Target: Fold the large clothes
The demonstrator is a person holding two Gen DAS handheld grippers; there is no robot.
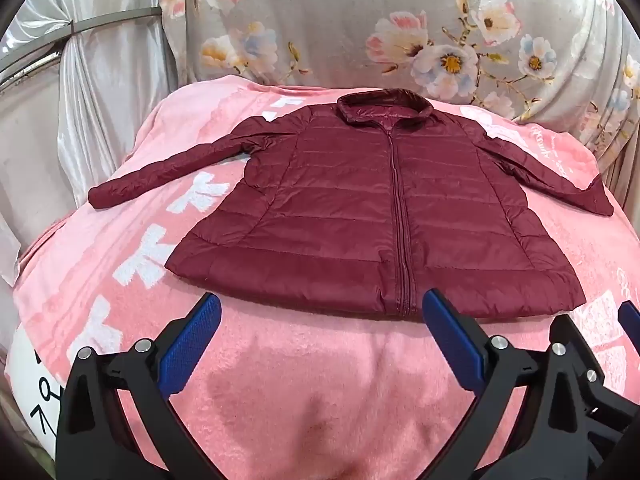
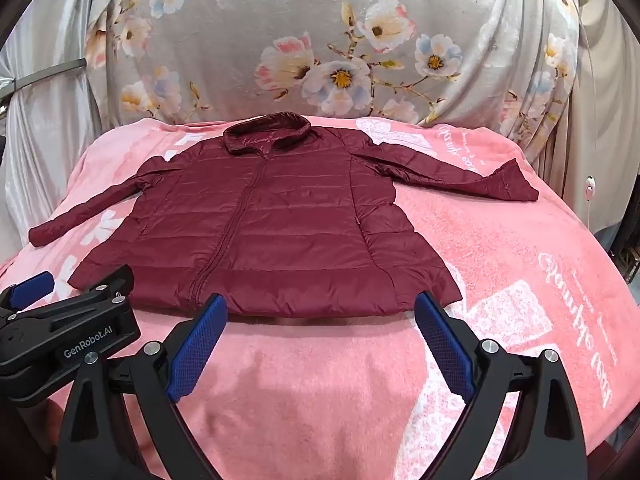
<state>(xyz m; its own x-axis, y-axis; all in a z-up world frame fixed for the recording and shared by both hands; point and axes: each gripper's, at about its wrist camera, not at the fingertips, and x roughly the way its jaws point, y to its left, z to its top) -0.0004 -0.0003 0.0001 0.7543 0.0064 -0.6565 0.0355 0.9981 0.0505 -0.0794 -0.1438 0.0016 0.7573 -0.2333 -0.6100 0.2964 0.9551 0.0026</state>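
Note:
A dark red quilted jacket lies flat and zipped on a pink blanket, collar at the far end, both sleeves spread out to the sides. It also shows in the right wrist view. My left gripper is open and empty, just in front of the jacket's hem near the zip. My right gripper is open and empty, in front of the hem's right half. The left gripper's body shows at the left of the right wrist view.
The pink blanket covers a raised surface that drops away at both sides. A grey floral cloth hangs behind it. Silver drapes and a metal bar stand at the far left.

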